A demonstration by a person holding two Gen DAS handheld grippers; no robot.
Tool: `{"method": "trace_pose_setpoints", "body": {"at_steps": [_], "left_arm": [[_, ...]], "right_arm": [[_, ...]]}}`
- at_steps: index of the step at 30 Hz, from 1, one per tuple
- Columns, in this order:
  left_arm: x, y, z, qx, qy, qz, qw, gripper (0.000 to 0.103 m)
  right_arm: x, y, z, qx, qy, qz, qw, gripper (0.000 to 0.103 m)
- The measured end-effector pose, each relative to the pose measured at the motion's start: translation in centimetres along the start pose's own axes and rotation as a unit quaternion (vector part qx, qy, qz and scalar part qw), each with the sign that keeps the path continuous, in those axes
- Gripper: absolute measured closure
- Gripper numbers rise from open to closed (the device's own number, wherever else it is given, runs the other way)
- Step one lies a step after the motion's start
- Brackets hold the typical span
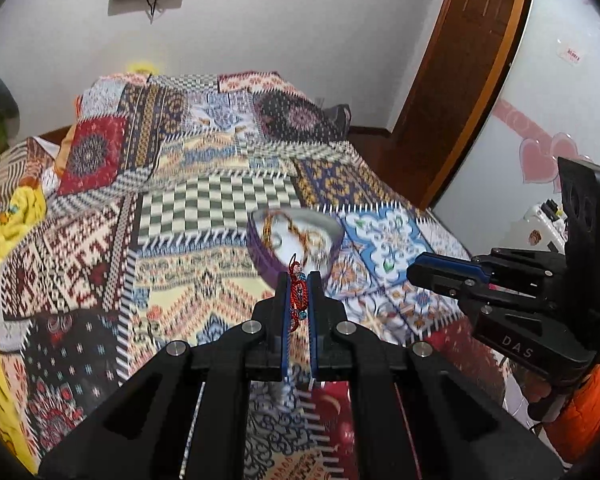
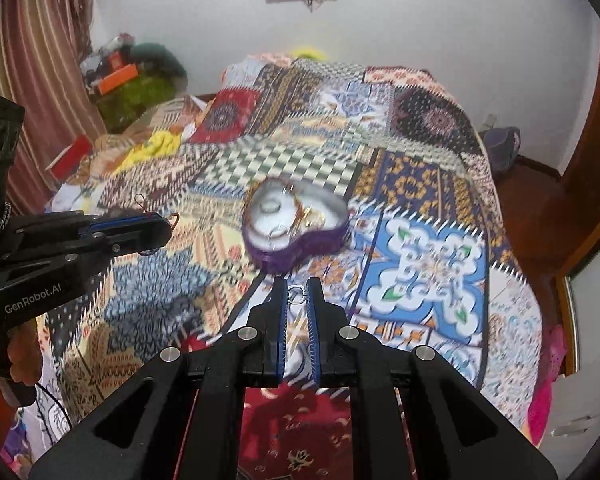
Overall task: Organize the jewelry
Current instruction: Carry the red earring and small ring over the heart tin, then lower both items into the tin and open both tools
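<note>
Two hand-held grippers above a bed with a busy patchwork quilt (image 2: 432,268). On the quilt, near the middle of the bed, a heart-shaped purple tin (image 2: 296,250), open, white inside, with gold chains and a ring or two lying loose in it; blurred, so exact pieces hard to tell. Left gripper (image 1: 299,276) closed narrow on a red woven bracelet (image 1: 298,294), the cord pinched along the pads with blue beads showing and a small loop (image 1: 293,259) sticking out past the fingertips; held just short of the tin, a little above the quilt. Right gripper (image 2: 297,282) closed narrow on a small clear ring (image 2: 296,295), gripped by its edges right at the tips, also just short of the tin. In the right view, left gripper (image 2: 168,226) seen from the side, well left of the tin, cord ends dangling from it. Bracelet probably very light, soft and floppy: likely to droop, snag on the pad ridges and cling on release; best pinched mid-cord, as here. Ring probably light, hard and smooth, prone to twist or pop out of a tip grip and vanish into the patterned quilt; best released low over the tin. Chains in the tin fine and tangle-prone.
</note>
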State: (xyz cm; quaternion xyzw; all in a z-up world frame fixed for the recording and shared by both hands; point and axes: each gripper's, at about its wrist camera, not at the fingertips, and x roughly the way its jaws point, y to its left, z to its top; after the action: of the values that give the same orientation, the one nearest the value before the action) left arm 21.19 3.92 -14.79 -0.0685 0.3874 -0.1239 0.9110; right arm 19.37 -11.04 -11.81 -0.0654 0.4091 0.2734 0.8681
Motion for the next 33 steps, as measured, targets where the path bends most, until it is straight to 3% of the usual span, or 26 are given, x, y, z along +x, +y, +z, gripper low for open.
{"method": "trace_pose_setpoints", "body": {"at_steps": [14,33], "left_arm": [[1.6,-0.2,3.2,0.012,-0.022,-0.003,0.9997,0.097],[8.0,1.3,4.4,-0.001,0.028,-0.026,0.9993,0.097]], "right_arm": [[1.0,-0.5,2.9,0.005,-0.030,0.005,1.000,0.095],[4.9,-2.5,4.1,0.017,-0.008,0.004,1.000,0.095]]}}
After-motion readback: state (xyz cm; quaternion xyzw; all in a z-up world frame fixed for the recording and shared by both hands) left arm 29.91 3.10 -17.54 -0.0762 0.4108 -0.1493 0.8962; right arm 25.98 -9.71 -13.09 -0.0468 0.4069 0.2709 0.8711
